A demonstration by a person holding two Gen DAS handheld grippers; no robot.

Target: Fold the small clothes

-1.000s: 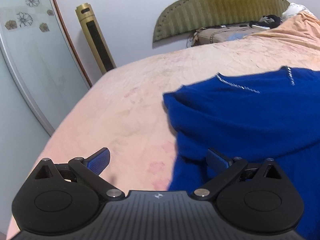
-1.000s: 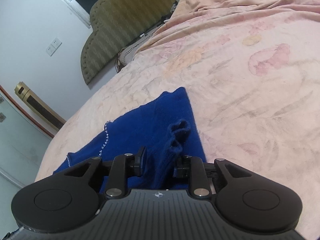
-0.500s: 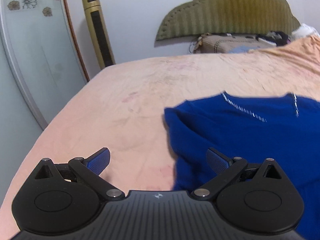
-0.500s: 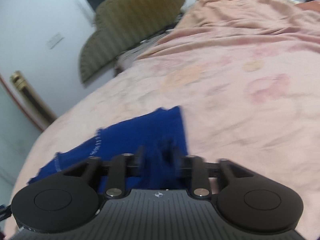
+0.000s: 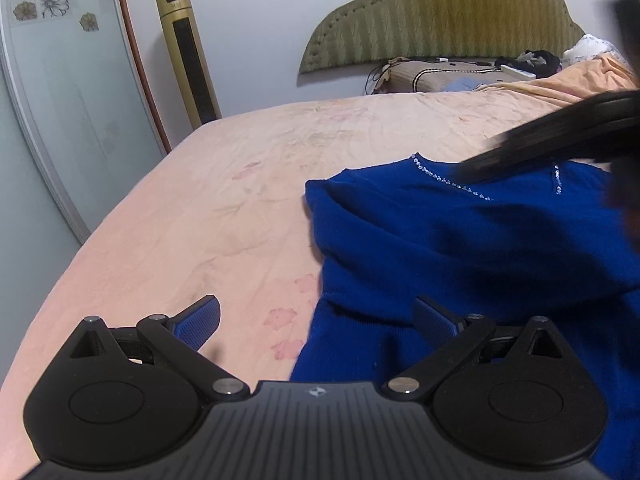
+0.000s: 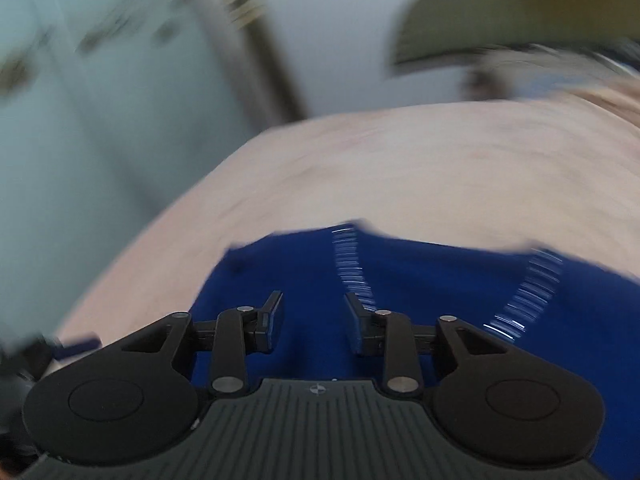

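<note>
Both tongs are spread and pinch nothing: the left gripper (image 5: 316, 322) hovers wide at the near left edge of the deep blue knit top with a beaded neckline (image 5: 472, 240), while the right gripper (image 6: 314, 322), jaws having just opened, hangs over its middle with no fold between the pads. That top lies on the peach floral bedsheet (image 5: 240, 200), one side apparently turned in; I judge later folds remain.
</note>
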